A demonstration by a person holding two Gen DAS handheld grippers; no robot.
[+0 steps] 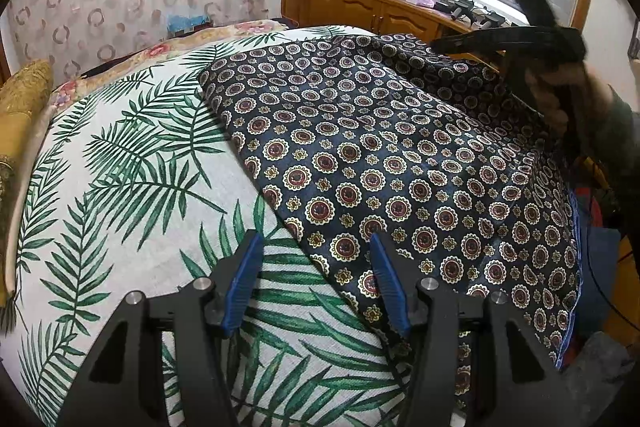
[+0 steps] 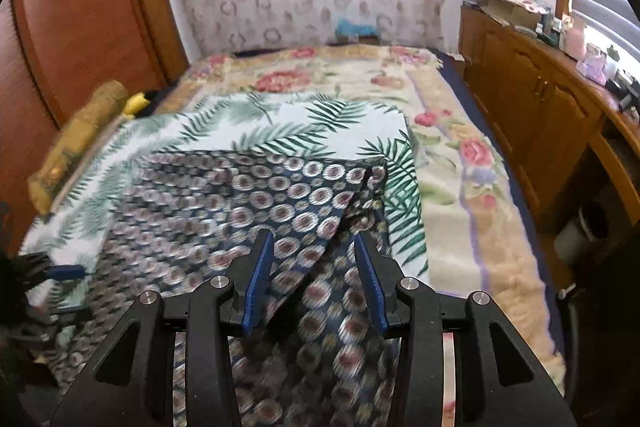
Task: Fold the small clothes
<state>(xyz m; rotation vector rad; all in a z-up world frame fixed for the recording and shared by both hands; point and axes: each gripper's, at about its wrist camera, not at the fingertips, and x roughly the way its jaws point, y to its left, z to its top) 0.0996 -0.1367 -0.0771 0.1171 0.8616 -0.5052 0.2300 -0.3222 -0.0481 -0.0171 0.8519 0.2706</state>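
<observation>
Scarf (image 2: 280, 195) blurred beneath right tongs (image 2: 314, 279)

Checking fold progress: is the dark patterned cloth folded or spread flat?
Partly folded: the dark patterned cloth has one flap doubled over along a raised diagonal edge.

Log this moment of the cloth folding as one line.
patterned cloth: spread on bed | left gripper: jaws open, at cloth edge | right gripper: jaws open, above cloth

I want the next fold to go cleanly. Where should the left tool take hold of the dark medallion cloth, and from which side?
Probably the cloth's near left edge, where it lies flat on the palm-leaf sheet. Come from the sheet side, low, one finger slid under the hem. The left tool is open and already straddles that edge, so little repositioning seems needed.
</observation>
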